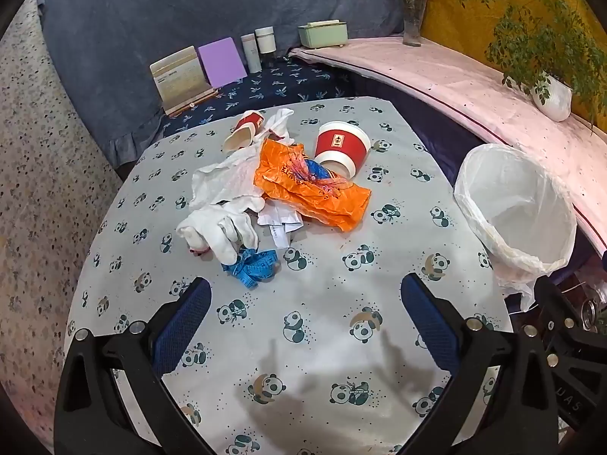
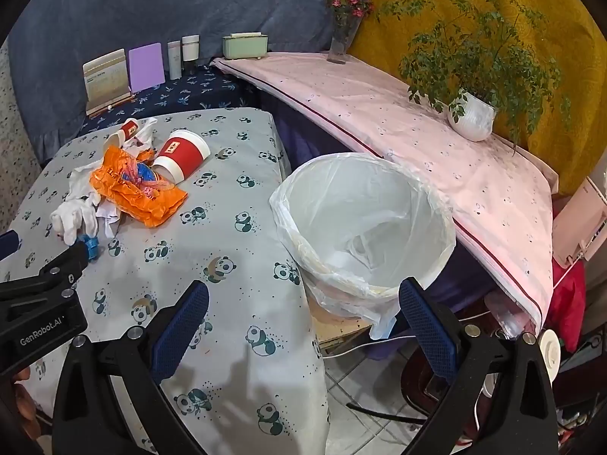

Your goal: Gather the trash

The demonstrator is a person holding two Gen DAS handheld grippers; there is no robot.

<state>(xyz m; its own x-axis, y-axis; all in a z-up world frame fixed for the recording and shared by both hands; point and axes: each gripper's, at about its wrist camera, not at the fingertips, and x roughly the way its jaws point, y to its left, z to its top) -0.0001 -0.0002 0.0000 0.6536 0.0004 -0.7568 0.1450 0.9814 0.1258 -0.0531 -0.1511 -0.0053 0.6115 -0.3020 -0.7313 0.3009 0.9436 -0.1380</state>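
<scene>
A trash pile lies on the panda-print table [image 1: 303, 341]: an orange plastic bag [image 1: 311, 185], a large red paper cup [image 1: 341, 146] on its side, a small red cup [image 1: 244, 129], white crumpled tissue [image 1: 224, 178], a white glove [image 1: 216, 227] and a blue tape measure [image 1: 252, 265]. A bin with a white liner [image 1: 516, 204] stands at the table's right edge; it also shows in the right wrist view [image 2: 364, 223]. My left gripper [image 1: 305, 295] is open and empty, just short of the tape measure. My right gripper [image 2: 303, 299] is open and empty, near the bin.
A pink-covered shelf [image 2: 417, 121] behind the bin carries a potted plant [image 2: 472, 113], a flower vase [image 2: 341, 38] and a green box [image 2: 244, 45]. Books and jars [image 1: 227, 60] stand on a dark blue surface behind the table. Tiled floor and cables lie below right.
</scene>
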